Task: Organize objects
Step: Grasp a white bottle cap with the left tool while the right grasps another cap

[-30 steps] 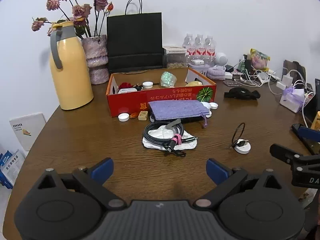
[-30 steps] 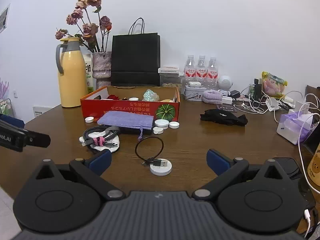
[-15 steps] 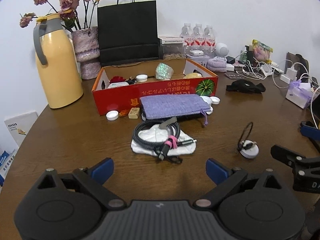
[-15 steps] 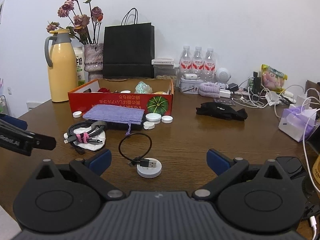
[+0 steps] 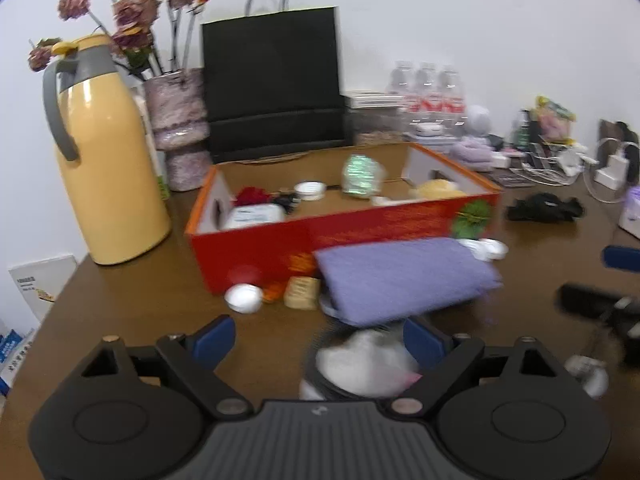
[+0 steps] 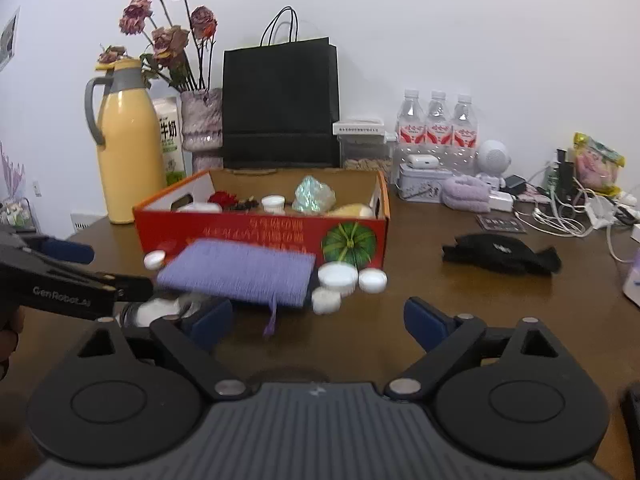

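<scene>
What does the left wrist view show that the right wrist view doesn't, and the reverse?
Left wrist only: a tan block and a booklet off the table's edge. Right wrist only: a milk carton behind the yellow jug, and the left tongs. Both: red box, purple pouch, black bag.

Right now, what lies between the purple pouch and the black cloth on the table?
Three white caps just right of the purple pouch, then bare wooden table up to the black cloth. The right wrist view shows it clearly.
</scene>
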